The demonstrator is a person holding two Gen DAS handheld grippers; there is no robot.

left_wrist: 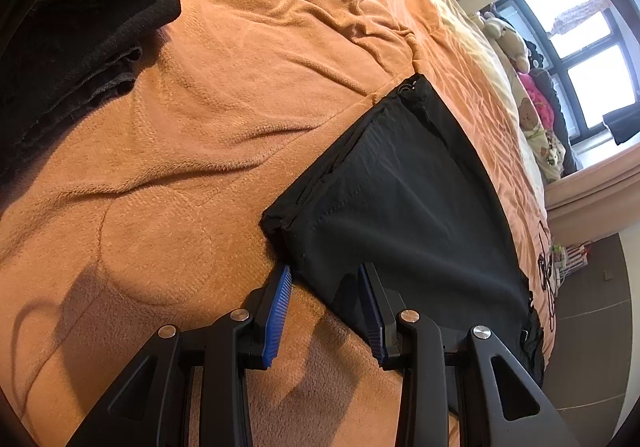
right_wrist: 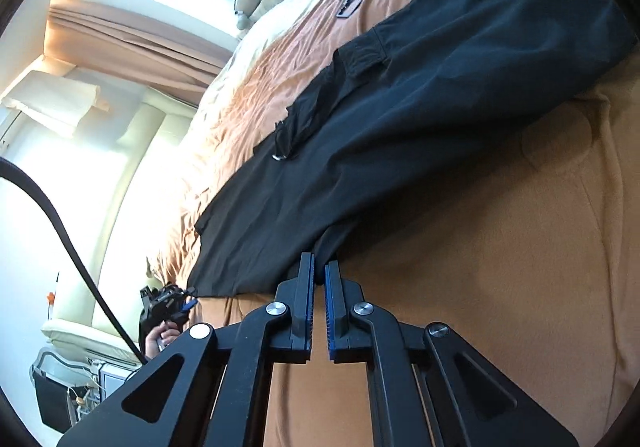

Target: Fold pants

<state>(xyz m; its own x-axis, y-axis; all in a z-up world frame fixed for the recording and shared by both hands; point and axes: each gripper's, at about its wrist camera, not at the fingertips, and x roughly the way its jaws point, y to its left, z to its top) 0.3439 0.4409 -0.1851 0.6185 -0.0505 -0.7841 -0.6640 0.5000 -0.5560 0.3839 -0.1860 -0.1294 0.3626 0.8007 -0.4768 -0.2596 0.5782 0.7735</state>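
The long black fabric pants (right_wrist: 420, 107) lie spread flat along the orange fleece blanket (right_wrist: 500, 247) on the bed. The right gripper (right_wrist: 319, 271) has its blue-padded jaws pinched nearly together on a fold of the pants' near edge. The left gripper (left_wrist: 326, 279) stands part open, one finger over a hem corner (left_wrist: 280, 223), the other on the blanket beside it, not clamped.

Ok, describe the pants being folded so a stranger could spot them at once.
Look at the bed with the orange blanket. The pants lie flat across it, one long black stretch with a cargo pocket on the side. Unlike the pile of dark clothes heaped nearby, they are spread out singly.
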